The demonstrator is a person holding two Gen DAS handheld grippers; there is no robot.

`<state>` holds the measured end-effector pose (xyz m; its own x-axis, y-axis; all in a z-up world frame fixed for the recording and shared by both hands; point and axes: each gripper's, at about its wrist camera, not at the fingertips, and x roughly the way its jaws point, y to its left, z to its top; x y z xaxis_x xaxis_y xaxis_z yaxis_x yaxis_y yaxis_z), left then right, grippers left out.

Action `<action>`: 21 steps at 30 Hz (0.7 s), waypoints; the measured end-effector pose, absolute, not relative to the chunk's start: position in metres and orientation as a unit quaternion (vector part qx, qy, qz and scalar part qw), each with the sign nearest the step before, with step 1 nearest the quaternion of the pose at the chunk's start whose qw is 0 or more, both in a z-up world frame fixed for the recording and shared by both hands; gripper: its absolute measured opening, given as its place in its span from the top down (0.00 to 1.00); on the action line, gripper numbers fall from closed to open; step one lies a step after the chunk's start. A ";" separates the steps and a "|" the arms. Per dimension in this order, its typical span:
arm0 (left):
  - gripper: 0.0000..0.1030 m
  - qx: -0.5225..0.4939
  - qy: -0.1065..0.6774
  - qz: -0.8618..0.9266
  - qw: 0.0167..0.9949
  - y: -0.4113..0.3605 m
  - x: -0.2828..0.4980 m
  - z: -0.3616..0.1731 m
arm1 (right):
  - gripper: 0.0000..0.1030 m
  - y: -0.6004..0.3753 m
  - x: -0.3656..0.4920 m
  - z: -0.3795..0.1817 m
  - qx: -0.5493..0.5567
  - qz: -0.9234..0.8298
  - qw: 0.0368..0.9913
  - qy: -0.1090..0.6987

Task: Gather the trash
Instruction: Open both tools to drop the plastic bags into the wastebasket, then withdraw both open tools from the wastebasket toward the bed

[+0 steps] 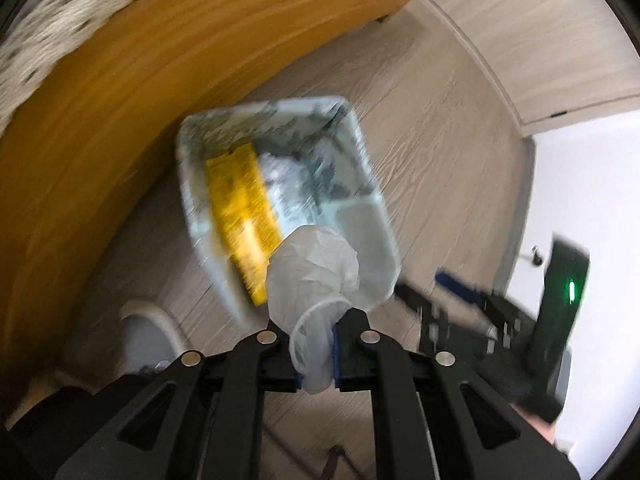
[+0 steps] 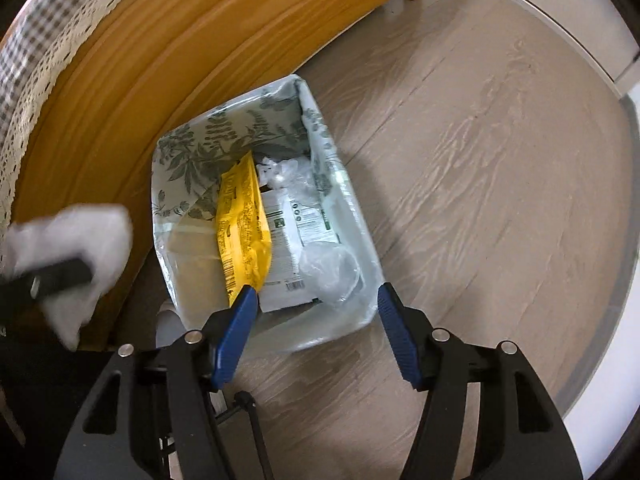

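Two claws over bin (image 2: 362, 224): left (image 1: 335, 330) pinching crumpled glove (image 1: 312, 268) (translucent), right (image 2: 316, 300) spread.

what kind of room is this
Probably a room at home, perhaps a bedroom: wood-look floor, a pine furniture frame topped by checked, lace-edged cloth, and a lined trash bin beside it.

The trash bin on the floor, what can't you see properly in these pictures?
- Bin bottom: both views, covered by the yellow packet, a white wrapper and clear plastic.
- Printing on the yellow packet: left wrist view, motion blur; right wrist view, too small.
- White glove in the left gripper: right wrist view, blurred, cut by the left edge.
- Right gripper: blurred in the left wrist view.
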<state>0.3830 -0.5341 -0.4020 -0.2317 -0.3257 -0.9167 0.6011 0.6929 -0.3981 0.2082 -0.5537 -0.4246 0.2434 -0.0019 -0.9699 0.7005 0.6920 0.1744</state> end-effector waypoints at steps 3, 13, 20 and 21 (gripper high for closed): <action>0.45 0.070 0.698 -0.375 0.607 -0.548 0.390 -0.410 | 0.41 -0.557 0.201 -0.422 0.305 -0.246 0.726 0.565; 0.28 0.065 0.699 -0.366 0.611 -0.542 0.392 -0.418 | 0.41 -0.558 0.208 -0.429 0.310 -0.244 0.720 0.571; 0.28 0.120 0.678 -0.359 0.630 -0.538 0.387 -0.413 | 0.41 -0.542 0.220 -0.428 0.294 -0.228 0.721 0.584; 0.28 0.126 0.675 -0.355 0.635 -0.534 0.388 -0.411 | 0.41 -0.541 0.220 -0.425 0.291 -0.228 0.722 0.585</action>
<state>0.3877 -0.5339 -0.4108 -0.1627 -0.2796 -0.9462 0.6206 0.7165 -0.3184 0.2204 -0.5414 -0.4254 0.2121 0.0113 -0.9772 0.6698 0.7264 0.1538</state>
